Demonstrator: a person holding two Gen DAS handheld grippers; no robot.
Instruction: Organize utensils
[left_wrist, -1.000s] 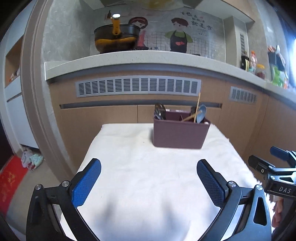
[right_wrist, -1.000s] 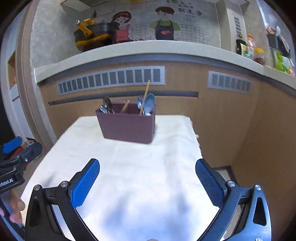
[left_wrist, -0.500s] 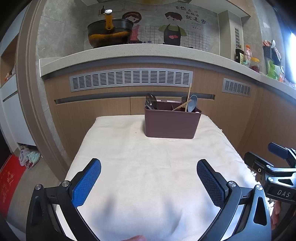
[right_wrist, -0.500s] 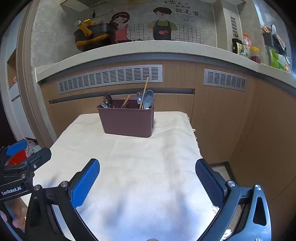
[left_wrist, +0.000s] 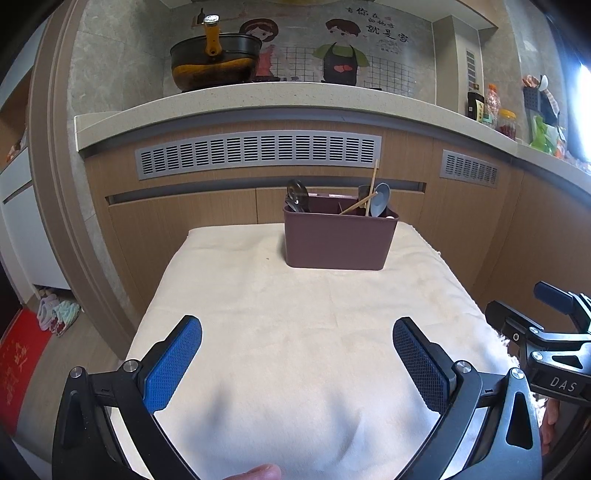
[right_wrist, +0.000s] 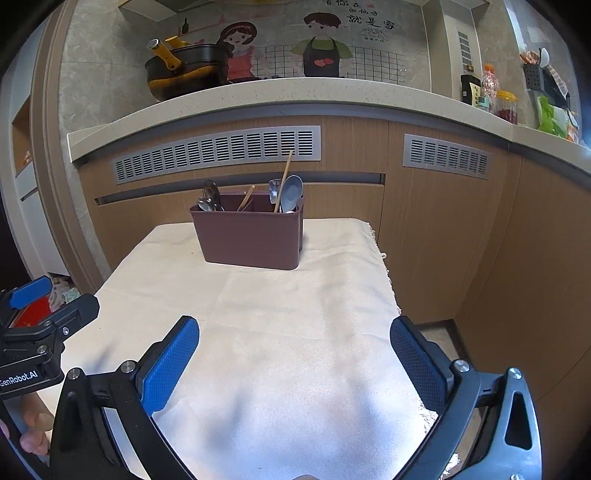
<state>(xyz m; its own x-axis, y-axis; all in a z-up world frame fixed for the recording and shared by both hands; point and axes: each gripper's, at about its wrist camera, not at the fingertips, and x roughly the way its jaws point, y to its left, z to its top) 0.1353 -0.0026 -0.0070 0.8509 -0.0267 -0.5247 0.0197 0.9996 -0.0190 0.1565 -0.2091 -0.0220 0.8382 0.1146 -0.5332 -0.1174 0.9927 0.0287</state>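
Bright daylight enters from the far right, where a window (left_wrist: 580, 110) blows out to white glare. Soft grey shadows fall across the cream cloth-covered bench (left_wrist: 303, 332) close to the lens. Fisheye distortion bows the speckled stone countertop (right_wrist: 295, 96), and the corners go black. Focus is sharp, with slight softening toward the edges.

A home kitchen: a stone counter (left_wrist: 258, 98) carries a black pot (left_wrist: 214, 61), with jars (left_wrist: 506, 123) further right, above wooden cabinets (left_wrist: 192, 229) with vents.
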